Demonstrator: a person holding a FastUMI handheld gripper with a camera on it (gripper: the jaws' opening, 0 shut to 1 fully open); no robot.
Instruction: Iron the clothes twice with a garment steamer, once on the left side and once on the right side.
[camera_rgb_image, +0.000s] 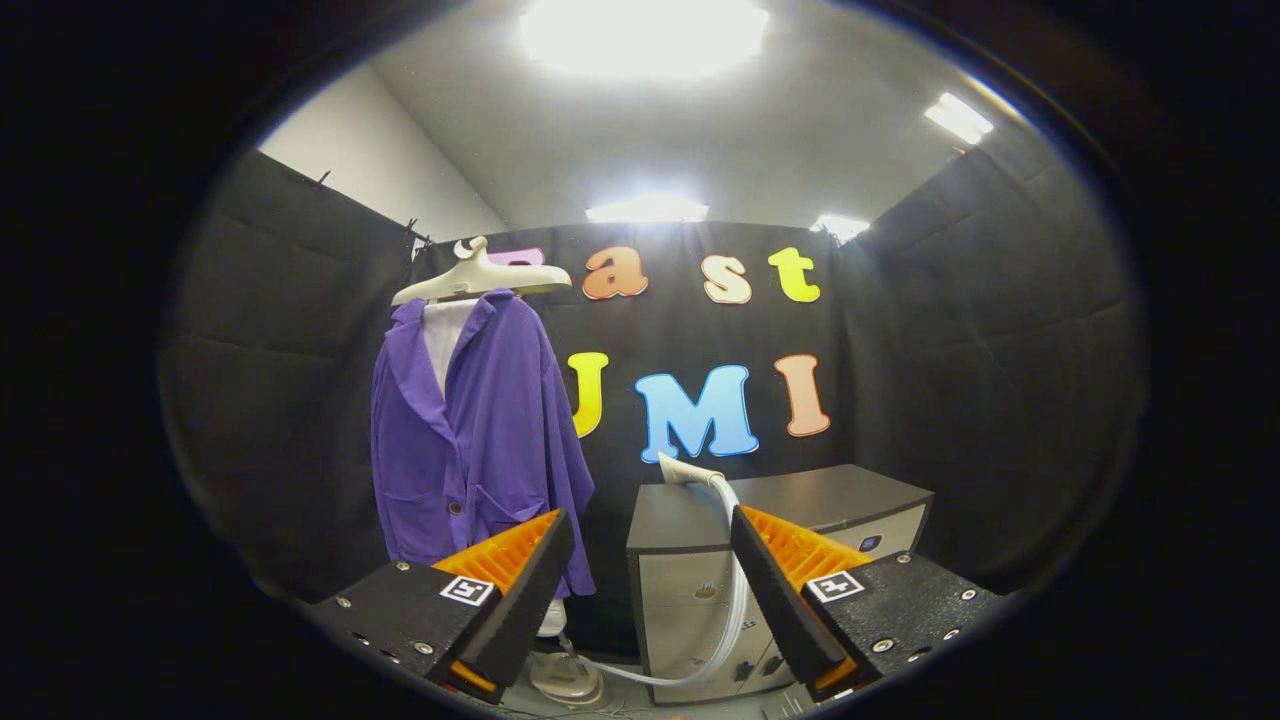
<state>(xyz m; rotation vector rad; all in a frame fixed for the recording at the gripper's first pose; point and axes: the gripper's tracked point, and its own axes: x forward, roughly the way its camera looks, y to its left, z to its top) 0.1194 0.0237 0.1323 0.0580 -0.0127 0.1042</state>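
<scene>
Purple cloth is hanging ahead of us: a jacket (480, 450) on a pale hanger (480, 278), beyond our left finger. We are holding the gripper (650, 590) with its fingers wide apart and nothing between them. The steamer head (688, 470) is lying on top of a grey cabinet (800, 500), just beyond the right finger, and its hose (735, 600) is drooping down the cabinet front toward the steamer base (565, 675) on the floor below the jacket.
</scene>
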